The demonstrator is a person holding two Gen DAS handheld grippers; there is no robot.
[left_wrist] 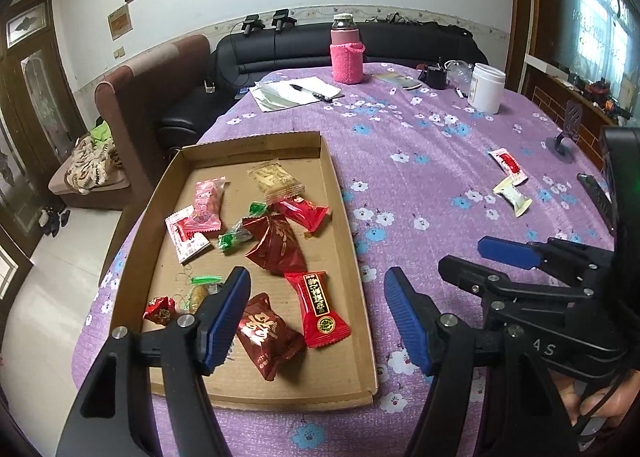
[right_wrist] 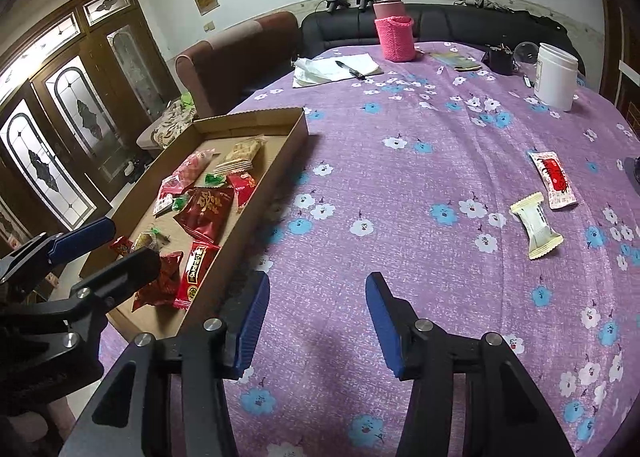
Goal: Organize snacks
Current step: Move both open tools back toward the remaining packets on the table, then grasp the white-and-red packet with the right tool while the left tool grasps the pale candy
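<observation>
A shallow cardboard tray [left_wrist: 340, 193] holds several wrapped snacks, among them a red bar [left_wrist: 318, 309] and a dark red pouch [left_wrist: 268, 335]; it also shows in the right wrist view [right_wrist: 276, 161]. My left gripper [left_wrist: 316, 309] is open and empty, low over the tray's near right part. My right gripper [right_wrist: 316, 321] is open and empty over bare cloth to the right of the tray. Two snacks lie loose on the cloth at the right: a cream packet [right_wrist: 536, 225] and a white-and-red packet [right_wrist: 554, 179], both ahead and right of my right gripper.
The table wears a purple flowered cloth [right_wrist: 400, 177]. At the back stand a pink-sleeved bottle [right_wrist: 394, 37], a white jar [right_wrist: 556, 77], papers with a pen [right_wrist: 340, 69] and small dark items. A phone stand [left_wrist: 568, 129] is at the right edge. Sofas lie behind.
</observation>
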